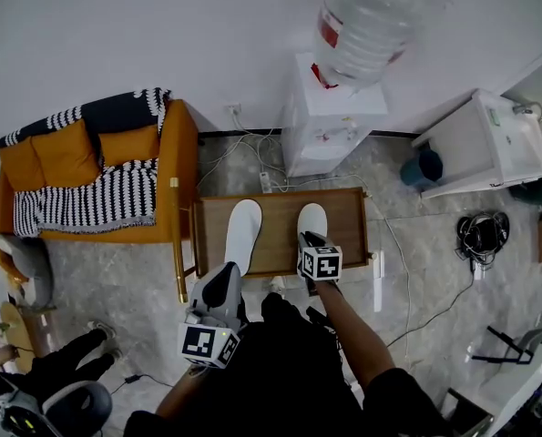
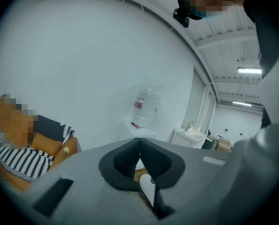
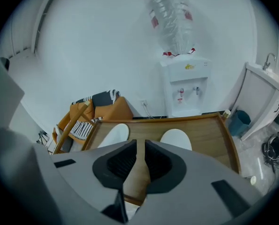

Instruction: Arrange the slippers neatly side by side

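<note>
Two white slippers on a wooden table, a gripper at the near end of each

In the head view the left slipper [image 1: 243,230] and the right slipper [image 1: 312,218] lie lengthwise at mid-frame on the table [image 1: 348,230], toes toward the top of the frame, apart with bare wood between them. The left gripper [image 1: 227,273], at the lower end of the left slipper, has its fingertips pressed together with nothing clamped; in the left gripper view a bit of white slipper only shows through the gap below the tips. The right gripper [image 1: 307,238] overlaps the right slipper's lower end in the head view; the right gripper view shows its jaws a narrow slot apart, only bare wood between them, holding nothing. A water dispenser [image 1: 330,126] stands above the table in frame
</note>
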Demonstrator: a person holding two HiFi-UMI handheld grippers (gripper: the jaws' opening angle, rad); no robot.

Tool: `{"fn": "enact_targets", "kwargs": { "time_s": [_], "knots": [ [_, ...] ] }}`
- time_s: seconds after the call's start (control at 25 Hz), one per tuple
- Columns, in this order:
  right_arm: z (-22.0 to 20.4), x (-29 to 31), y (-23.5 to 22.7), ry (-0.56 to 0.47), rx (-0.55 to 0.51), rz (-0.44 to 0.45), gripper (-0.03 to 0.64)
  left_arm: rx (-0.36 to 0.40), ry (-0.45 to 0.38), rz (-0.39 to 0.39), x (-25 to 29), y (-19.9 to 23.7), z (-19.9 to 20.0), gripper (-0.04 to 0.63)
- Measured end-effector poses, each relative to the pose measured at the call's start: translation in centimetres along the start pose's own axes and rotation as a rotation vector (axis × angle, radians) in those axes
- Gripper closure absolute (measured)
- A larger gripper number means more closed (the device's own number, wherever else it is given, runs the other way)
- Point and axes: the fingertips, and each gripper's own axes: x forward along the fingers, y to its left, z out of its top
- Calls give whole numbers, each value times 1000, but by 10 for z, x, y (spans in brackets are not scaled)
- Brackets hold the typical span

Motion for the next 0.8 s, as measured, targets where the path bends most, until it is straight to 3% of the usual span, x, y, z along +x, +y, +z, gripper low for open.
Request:
{"fn": "enact_targets", "kwargs": {
  "time_s": [0.48,0.8],
  "knots": [
    [12,18,88,-37,0,65,597,4,-7,-23,-10,35,12,583],
    [2,48,120,31,20,66,595,1,-12,-42,-17,66,19,583]
  ]
}}
